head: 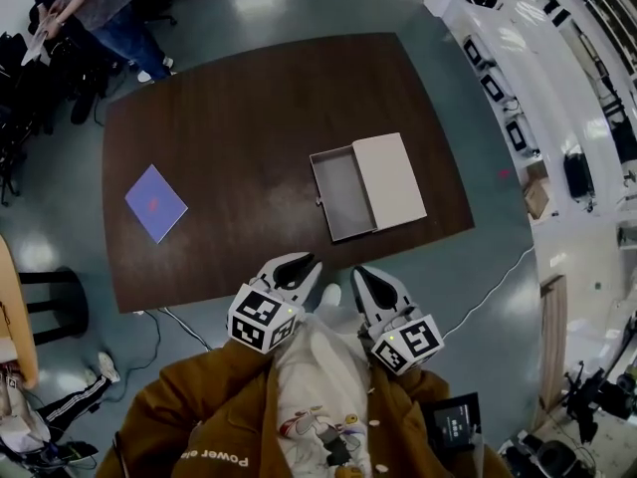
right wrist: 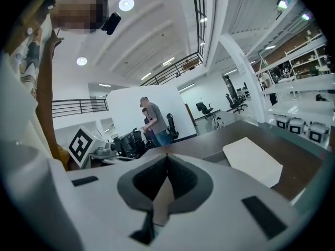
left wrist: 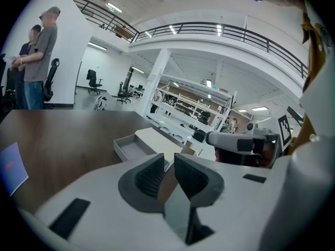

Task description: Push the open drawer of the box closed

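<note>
On the right part of the dark wooden table (head: 239,118) lies a flat white box (head: 390,179). Its grey drawer (head: 343,193) is pulled out to the left and has nothing in it. Both grippers hang near the person's chest, short of the table's near edge and well apart from the box. My left gripper (head: 299,264) has a narrow gap between its jaws and holds nothing; in the left gripper view (left wrist: 169,163) the drawer (left wrist: 131,146) lies ahead. My right gripper (head: 363,275) is shut with nothing in it (right wrist: 167,158), and the box (right wrist: 251,161) lies to its right.
A purple booklet (head: 155,202) lies on the left half of the table. People stand by chairs at the far left corner (head: 100,8). White shelving (head: 557,88) runs along the right. A black stool (head: 50,302) stands left of the table, and cables trail on the floor.
</note>
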`<action>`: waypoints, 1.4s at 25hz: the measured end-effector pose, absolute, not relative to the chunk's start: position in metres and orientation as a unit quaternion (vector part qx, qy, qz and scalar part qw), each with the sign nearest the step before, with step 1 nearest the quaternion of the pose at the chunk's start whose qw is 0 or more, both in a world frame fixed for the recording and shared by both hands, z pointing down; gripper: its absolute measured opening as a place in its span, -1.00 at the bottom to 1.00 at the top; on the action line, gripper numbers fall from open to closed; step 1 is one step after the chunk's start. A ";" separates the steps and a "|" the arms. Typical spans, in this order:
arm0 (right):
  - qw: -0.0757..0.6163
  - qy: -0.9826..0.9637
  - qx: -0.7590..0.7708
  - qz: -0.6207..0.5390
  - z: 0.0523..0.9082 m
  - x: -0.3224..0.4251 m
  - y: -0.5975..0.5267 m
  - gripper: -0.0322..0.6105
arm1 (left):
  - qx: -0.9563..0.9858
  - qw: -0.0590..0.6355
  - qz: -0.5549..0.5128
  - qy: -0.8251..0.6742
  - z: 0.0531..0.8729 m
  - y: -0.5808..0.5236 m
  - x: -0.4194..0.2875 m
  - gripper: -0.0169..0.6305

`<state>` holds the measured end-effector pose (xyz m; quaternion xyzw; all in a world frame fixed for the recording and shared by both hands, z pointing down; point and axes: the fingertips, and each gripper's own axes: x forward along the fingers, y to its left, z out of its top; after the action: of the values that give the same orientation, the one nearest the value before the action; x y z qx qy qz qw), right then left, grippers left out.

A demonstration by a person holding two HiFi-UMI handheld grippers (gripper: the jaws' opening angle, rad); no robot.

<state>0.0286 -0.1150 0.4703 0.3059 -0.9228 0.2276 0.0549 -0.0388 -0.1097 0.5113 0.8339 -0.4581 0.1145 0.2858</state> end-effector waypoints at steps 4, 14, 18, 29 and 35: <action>0.065 -0.920 0.317 0.222 0.476 0.024 -0.125 -0.88 | 0.829 0.297 0.137 -0.454 0.539 -0.126 -0.048 -0.69; 0.071 -0.904 0.353 0.228 0.478 0.036 -0.134 -0.88 | 0.826 0.296 0.242 -0.413 0.646 -0.196 -0.055 -0.46; 0.074 -0.896 0.370 0.234 0.480 0.043 -0.138 -0.88 | 0.821 0.299 0.274 -0.402 0.668 -0.214 -0.056 -0.46; 0.084 -0.884 0.389 0.246 0.485 0.048 -0.141 -0.88 | 0.816 0.232 0.394 -0.354 0.713 -0.235 -0.059 -0.46; 0.088 -0.876 0.401 0.252 0.489 0.056 -0.142 -0.88 | 0.818 0.180 0.446 -0.314 0.733 -0.246 -0.059 -0.47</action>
<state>0.0555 -0.1420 0.4893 0.4009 -0.8762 0.2523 0.0885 -0.0589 -0.2457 0.7335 0.8182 -0.3145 0.4464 0.1801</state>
